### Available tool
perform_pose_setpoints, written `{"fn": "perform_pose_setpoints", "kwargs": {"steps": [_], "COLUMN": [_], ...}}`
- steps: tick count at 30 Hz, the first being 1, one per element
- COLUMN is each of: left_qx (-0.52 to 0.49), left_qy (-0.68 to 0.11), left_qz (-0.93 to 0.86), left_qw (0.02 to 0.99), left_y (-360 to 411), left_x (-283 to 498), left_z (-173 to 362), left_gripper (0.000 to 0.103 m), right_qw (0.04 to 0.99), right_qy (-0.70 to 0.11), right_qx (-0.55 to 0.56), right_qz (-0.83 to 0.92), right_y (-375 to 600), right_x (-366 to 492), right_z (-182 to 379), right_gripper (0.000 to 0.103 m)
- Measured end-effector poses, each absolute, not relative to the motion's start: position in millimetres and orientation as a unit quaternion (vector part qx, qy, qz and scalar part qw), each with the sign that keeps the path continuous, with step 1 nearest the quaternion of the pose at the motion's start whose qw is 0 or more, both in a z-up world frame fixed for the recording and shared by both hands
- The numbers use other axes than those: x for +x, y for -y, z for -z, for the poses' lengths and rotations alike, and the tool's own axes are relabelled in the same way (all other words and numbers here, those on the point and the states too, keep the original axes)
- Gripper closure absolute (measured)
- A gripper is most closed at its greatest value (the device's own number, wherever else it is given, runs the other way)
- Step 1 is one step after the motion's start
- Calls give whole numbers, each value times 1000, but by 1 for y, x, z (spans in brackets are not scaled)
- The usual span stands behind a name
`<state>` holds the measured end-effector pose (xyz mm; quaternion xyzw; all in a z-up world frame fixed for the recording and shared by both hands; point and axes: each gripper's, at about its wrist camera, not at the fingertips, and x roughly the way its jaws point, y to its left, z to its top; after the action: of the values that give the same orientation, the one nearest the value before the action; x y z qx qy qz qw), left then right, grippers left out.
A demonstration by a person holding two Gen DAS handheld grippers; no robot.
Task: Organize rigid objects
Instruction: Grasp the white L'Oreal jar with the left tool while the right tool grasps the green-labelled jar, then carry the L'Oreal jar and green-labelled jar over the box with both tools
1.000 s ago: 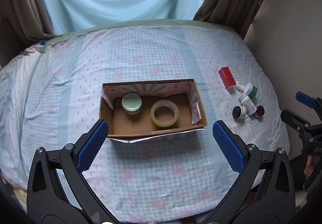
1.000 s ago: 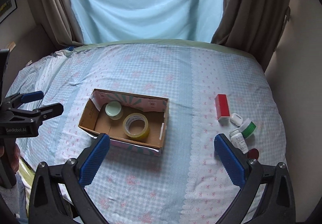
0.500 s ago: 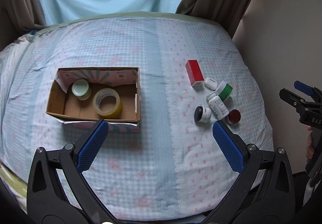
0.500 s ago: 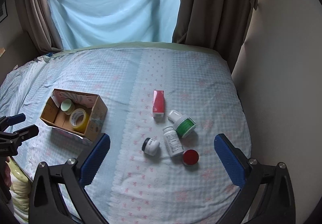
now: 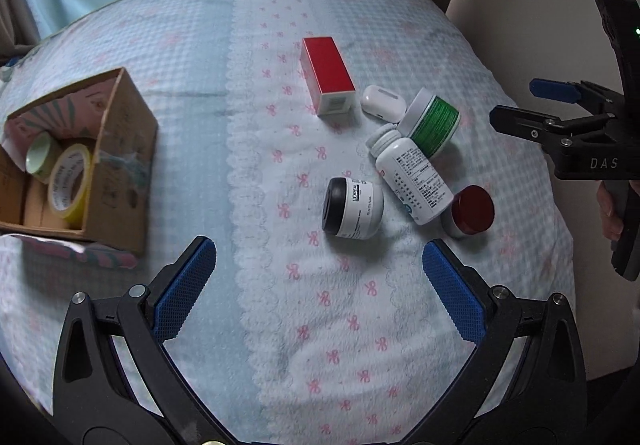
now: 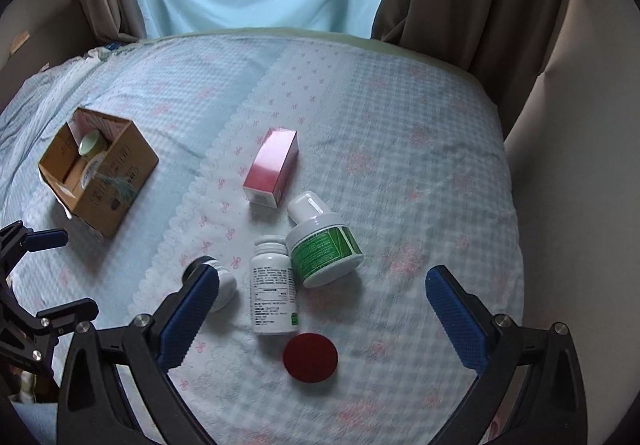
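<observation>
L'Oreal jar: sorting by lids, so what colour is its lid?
Black, on the L'Oreal jar; clearest in the left wrist view.

Grippers: two, hand-held, both empty.
Left gripper (image 5: 319, 287): jaws spread wide, blue pads facing inward. Right gripper (image 6: 322, 309): jaws likewise wide apart, holding nothing.

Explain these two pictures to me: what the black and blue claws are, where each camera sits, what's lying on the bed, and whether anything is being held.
No robot here: a person carries a hand-held gripper in each hand, each with its own fisheye camera looking along its blue-padded fingers. One picture comes from the left hand-held gripper, the other from the right hand-held gripper. Both are open and hold nothing. On the bedspread lie a red box, a green-labelled tub, a white pill bottle, a black-lidded jar, a red-lidded jar and a small white case. The cardboard box holds a tape roll.
</observation>
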<state>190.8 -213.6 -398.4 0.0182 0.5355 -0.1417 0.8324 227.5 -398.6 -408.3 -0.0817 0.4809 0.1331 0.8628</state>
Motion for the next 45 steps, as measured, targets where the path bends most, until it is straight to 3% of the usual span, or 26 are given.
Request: {"fn": "perform_pose_setpoints", "kwargs": {"steps": [10,13,19,21,25,26,45], "left_qx": [68,62,41,40,40,36,13], "left_qy": [-539,-544,-549,-547,-547,-545,-547], "left_qz": [120,120,120,121,123,127,130], "left_qw": [831,828,826,827,827,828,827], "left_y": [261,265,268,270,270,269,255], "left_x": [221,228,235,236,240,240,234], "left_z": [489,499,505,505,507,507,492], "left_gripper": [1,6,23,34,49,55,56], "right_qw": [845,842,832,829,821,822,837], "right_qy": [-486,-480,-484,-486,-493,-491,-487], "right_qx": [-133,-150,-162,-159,-155,-160,-148], "right_qz": [-180,-193,-217,-225,-244,-241,-200], "right_y": [406,403,398,397,391,390,390], "right_x": [269,274,283,285,285,284,274], "right_z": [497,507,520,524,528,528,517], "right_gripper": [0,0,8,13,36,36,36]}}
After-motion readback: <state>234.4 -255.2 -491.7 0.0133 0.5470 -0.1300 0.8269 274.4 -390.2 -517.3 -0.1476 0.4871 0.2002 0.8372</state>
